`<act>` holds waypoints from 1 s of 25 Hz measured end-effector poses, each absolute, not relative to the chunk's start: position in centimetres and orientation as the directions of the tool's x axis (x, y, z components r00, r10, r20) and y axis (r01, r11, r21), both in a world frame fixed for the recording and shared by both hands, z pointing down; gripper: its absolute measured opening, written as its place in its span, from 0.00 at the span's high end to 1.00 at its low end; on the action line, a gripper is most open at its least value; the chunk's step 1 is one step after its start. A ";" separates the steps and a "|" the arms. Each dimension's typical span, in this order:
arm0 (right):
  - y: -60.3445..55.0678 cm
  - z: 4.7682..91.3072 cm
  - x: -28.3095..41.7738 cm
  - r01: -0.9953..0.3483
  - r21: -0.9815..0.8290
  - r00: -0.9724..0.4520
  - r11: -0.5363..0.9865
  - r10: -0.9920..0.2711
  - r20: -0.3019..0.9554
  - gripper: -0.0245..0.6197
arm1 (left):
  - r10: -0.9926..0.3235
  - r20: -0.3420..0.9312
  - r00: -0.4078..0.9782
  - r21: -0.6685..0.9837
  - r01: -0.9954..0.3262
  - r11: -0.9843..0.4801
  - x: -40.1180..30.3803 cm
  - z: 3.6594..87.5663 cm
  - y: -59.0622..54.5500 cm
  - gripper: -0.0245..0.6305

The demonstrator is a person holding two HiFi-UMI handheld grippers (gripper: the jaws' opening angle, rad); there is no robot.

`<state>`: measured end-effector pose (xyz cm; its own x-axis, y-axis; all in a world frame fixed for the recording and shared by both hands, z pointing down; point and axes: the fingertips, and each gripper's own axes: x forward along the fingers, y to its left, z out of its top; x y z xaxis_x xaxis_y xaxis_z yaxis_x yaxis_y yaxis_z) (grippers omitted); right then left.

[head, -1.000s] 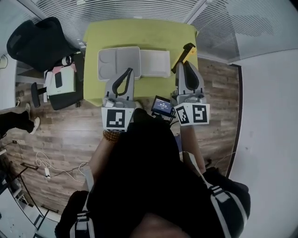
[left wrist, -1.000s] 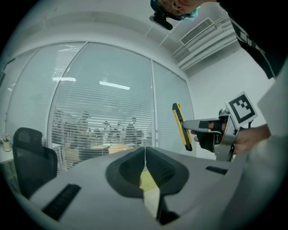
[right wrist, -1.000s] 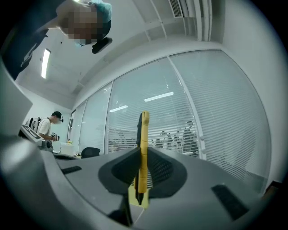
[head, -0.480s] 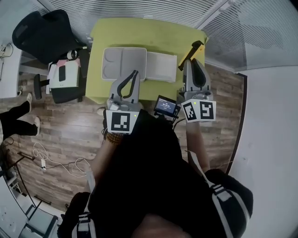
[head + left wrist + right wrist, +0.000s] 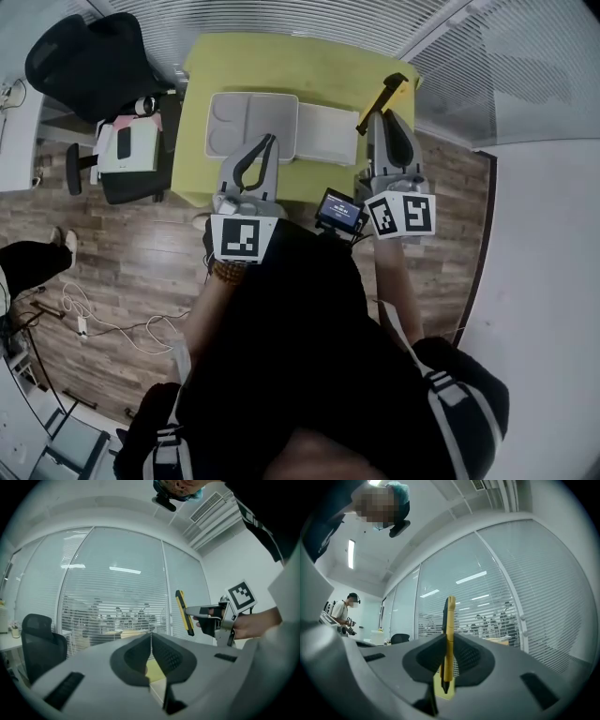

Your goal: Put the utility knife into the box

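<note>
**Over the green bench's right edge: knife pinched in my right claw**

At the far right of the green bench [image 5: 281,66], my right claw [image 5: 380,112] is clenched on the utility knife [image 5: 392,90]. The right gripper view shows both pads pressed flat on the yellow-and-black body. The knife stands upright between them. Its upper end reaches well past the claw tips, and its lower end pokes down behind the pads. From the left gripper view, that claw sits off to the right with the knife held in the air against the blinds, tilted only slightly. My hand [image 5: 253,623] is wrapped round the grip behind it.

My left claw [image 5: 269,141] is clenched too, with the pads meeting tip to tip and nothing between them. In the head view, its tips lie over the near edge of the box [image 5: 234,117], about where the grey compartmented half joins the white half.

The box lies open and flat on the bench, to the left of the knife and apart from it. Both forearms reach forward from my body, side by side, with the marker cubes turned up towards the head camera. A black office chair [image 5: 84,56] stands off the bench's left end.
</note>
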<state>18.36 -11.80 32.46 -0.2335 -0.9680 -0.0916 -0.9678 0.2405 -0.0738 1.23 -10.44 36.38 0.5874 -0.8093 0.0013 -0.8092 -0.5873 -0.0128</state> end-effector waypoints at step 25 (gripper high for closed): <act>-18.0 41.7 17.5 -0.932 0.031 -0.355 0.361 -0.927 0.123 0.89 | -0.837 0.053 0.544 -0.010 -0.838 -0.546 0.1 38.7 -12.6 0.93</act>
<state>17.52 -18.04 41.73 -0.3553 -0.9266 0.1231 -0.9319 0.3614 0.0308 0.08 -12.56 38.72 0.5444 -0.8371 0.0528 -0.8380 -0.5456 -0.0105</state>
